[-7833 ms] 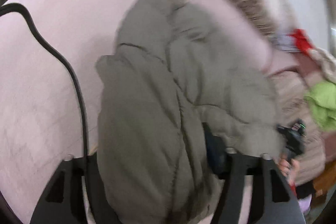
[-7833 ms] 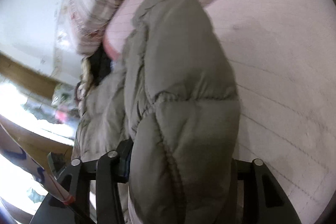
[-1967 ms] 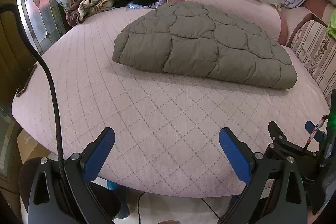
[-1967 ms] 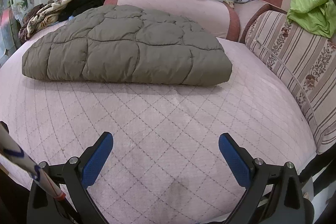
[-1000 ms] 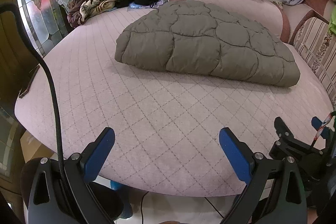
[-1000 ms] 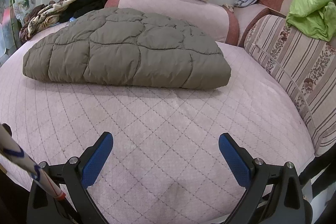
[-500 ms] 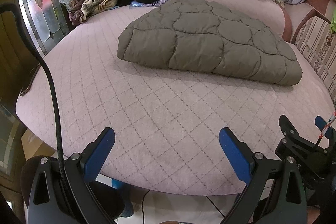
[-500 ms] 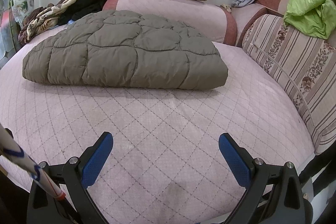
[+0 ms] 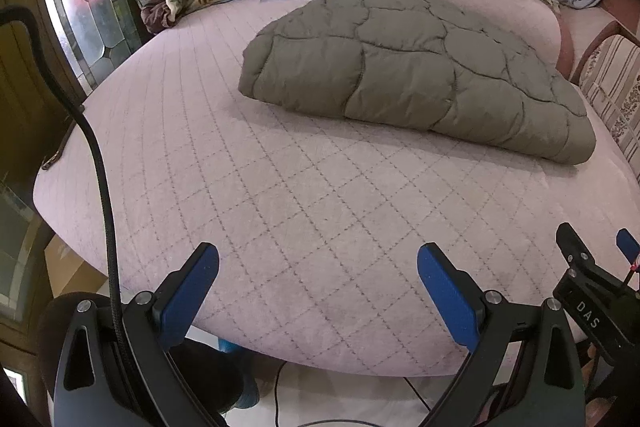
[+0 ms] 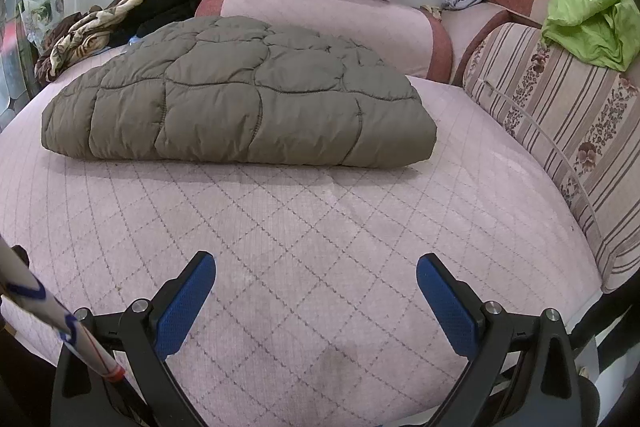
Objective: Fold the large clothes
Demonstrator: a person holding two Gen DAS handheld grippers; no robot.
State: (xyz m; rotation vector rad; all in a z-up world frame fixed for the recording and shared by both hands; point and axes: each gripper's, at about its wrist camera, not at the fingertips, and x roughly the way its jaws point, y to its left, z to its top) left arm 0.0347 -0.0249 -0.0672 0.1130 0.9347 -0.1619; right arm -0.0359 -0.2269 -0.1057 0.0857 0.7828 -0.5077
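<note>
Folded quilted jacket (image 10: 240, 99) on bed, well beyond splayed right hand-held gripper (image 10: 316, 287)

bare pink mattress (image 10: 304, 227) before the tongs, folded jacket (image 10: 240, 111) farther back, striped cushions (image 10: 560, 115) bounding right

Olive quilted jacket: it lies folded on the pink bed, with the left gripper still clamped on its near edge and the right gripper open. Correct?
Not quite. The left gripper is open too, its blue fingers spread over bare bed, apart from the folded olive quilted jacket; the left wrist view shows this. The right gripper is open.
</note>
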